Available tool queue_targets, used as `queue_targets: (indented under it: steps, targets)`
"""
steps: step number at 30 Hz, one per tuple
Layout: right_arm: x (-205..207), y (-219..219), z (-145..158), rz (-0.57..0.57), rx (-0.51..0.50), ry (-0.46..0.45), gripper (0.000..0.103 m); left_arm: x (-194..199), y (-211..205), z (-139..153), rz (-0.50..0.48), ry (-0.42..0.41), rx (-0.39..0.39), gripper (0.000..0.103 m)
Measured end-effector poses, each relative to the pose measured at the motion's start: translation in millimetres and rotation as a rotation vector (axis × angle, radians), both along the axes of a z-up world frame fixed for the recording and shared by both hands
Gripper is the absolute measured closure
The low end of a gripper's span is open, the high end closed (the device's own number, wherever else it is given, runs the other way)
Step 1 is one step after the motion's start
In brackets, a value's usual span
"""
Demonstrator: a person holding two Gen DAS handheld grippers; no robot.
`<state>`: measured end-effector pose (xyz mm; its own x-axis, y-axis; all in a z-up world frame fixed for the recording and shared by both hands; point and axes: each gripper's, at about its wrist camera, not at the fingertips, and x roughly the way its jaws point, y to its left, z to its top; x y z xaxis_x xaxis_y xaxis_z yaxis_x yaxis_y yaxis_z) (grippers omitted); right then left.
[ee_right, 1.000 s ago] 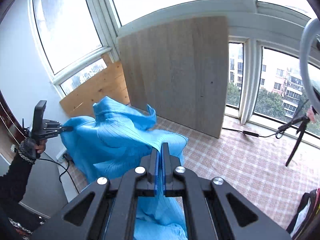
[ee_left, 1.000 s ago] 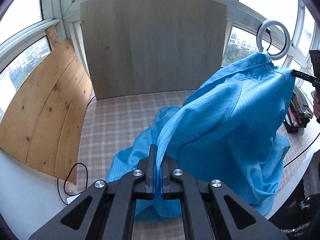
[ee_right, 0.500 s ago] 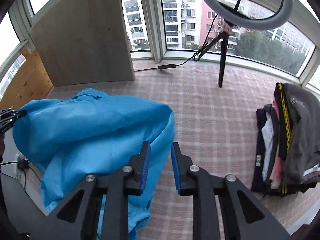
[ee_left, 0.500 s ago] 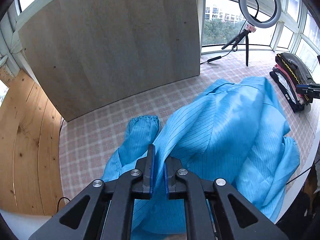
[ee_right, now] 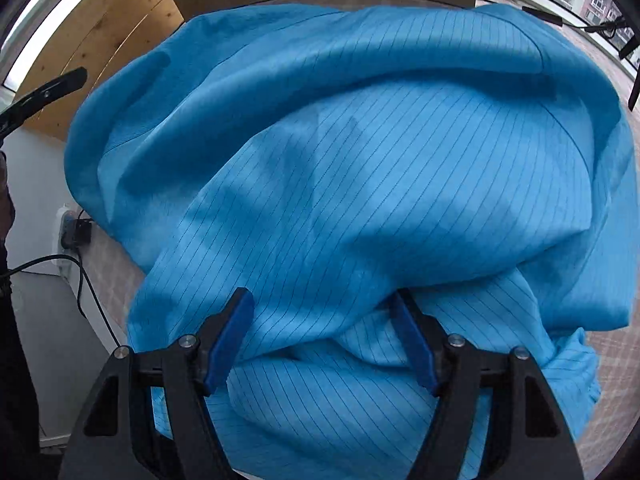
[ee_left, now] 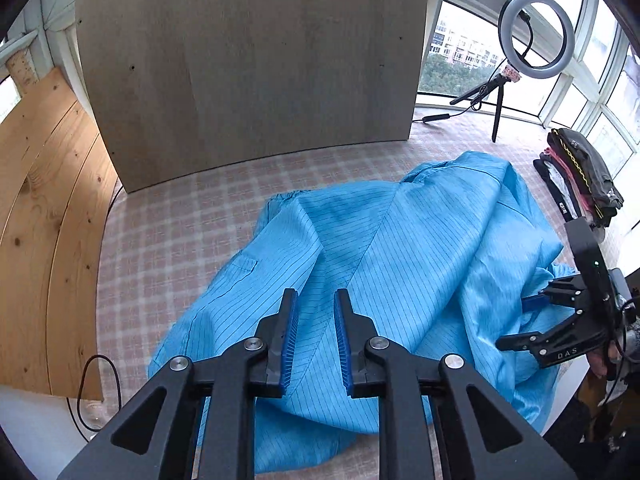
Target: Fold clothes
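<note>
A blue pinstriped garment [ee_left: 400,264] lies crumpled across the checked table cloth [ee_left: 168,240]. My left gripper [ee_left: 315,294] hovers just over its near edge. Its jaws are opening, and the fabric shows through the narrow gap without being pinched. At the right side of the left wrist view, my right gripper [ee_left: 522,322] sits low at the garment's right edge. In the right wrist view the garment [ee_right: 360,160] fills the frame. The right gripper [ee_right: 320,298] is opening wide there, with a loose fold bulging between its blue pads [ee_right: 232,332]. A left finger [ee_right: 44,92] shows at the upper left.
A tall grey-brown board [ee_left: 248,60] stands at the back of the table and pine planks [ee_left: 44,220] lean along the left. A ring light on a tripod [ee_left: 536,36] and a pile of folded clothes [ee_left: 580,176] are at the far right. A cable [ee_left: 96,392] trails at the near left.
Both grippers were shut on the garment and held it up. They came down, the right one farther, their jaws parted, and the garment now rests on the table.
</note>
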<state>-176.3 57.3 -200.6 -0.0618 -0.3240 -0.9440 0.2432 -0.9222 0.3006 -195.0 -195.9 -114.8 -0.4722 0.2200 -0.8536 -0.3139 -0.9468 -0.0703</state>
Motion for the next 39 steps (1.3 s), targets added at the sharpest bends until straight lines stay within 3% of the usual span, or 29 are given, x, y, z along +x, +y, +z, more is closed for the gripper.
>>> queue_targets:
  steps: [4,7,9,13,17,19,20,21,22,24,29,31,33,34,36,39]
  targets:
    - [1.0,3.4,-10.9,-0.109,-0.107,-0.068,0.033,15.2,-6.8,-5.9,-0.006,-0.016,0.019,0.086]
    - [27.7,7.1,20.0,-0.120,-0.120,0.055,0.033,34.6,-5.8,-12.1,-0.035,-0.007,-0.011,0.084]
    - [44.6,-7.9,36.1,-0.074,-0.064,0.125,0.033,43.8,-6.3,-17.5,-0.045,0.001,-0.039,0.084]
    - [55.0,-64.4,47.0,0.055,-0.037,0.184,0.033,49.3,-15.7,-22.9,-0.034,-0.012,-0.007,0.084]
    - [50.3,-98.4,19.6,0.127,0.148,0.241,0.033,54.7,-21.7,-23.8,-0.027,-0.008,0.016,0.085]
    - [47.3,-88.3,4.4,0.127,0.139,0.211,0.035,59.8,-23.6,-24.3,-0.034,-0.001,0.019,0.085]
    - [46.2,-82.3,-2.5,0.125,0.132,0.197,0.055,61.9,-24.3,-24.9,-0.038,0.002,0.020,0.084]
    - [46.5,-71.5,-5.1,0.110,0.113,0.184,0.096,62.8,-24.8,-26.1,-0.044,0.003,0.020,0.084]
    - [47.4,-58.0,-3.4,0.085,0.090,0.178,0.100,62.9,-25.6,-27.8,-0.046,0.003,0.013,0.084]
    - [52.4,-28.3,8.1,0.044,0.032,0.191,0.101,60.8,-27.5,-32.0,-0.039,-0.004,-0.005,0.085]
    - [90.4,82.4,79.7,-0.110,0.137,0.349,0.101,52.1,-26.9,-33.6,-0.053,-0.013,-0.006,0.085]
    - [112.3,141.9,108.4,-0.242,0.180,0.403,0.101,47.5,-20.3,-34.1,-0.069,-0.016,-0.008,0.085]
    - [138.8,201.0,121.0,-0.384,0.184,0.389,0.098,44.1,-8.9,-34.5,-0.094,-0.023,-0.007,0.085]
    - [147.7,216.7,117.9,-0.403,0.168,0.333,0.096,42.8,-2.3,-34.5,-0.108,-0.025,-0.007,0.085]
    - [164.6,238.9,111.2,-0.436,0.166,0.247,0.066,40.8,11.9,-34.3,-0.138,-0.030,-0.004,0.085]
    - [177.4,247.8,123.1,-0.419,0.089,0.313,0.060,47.2,48.4,-31.2,-0.205,-0.031,0.023,0.086]
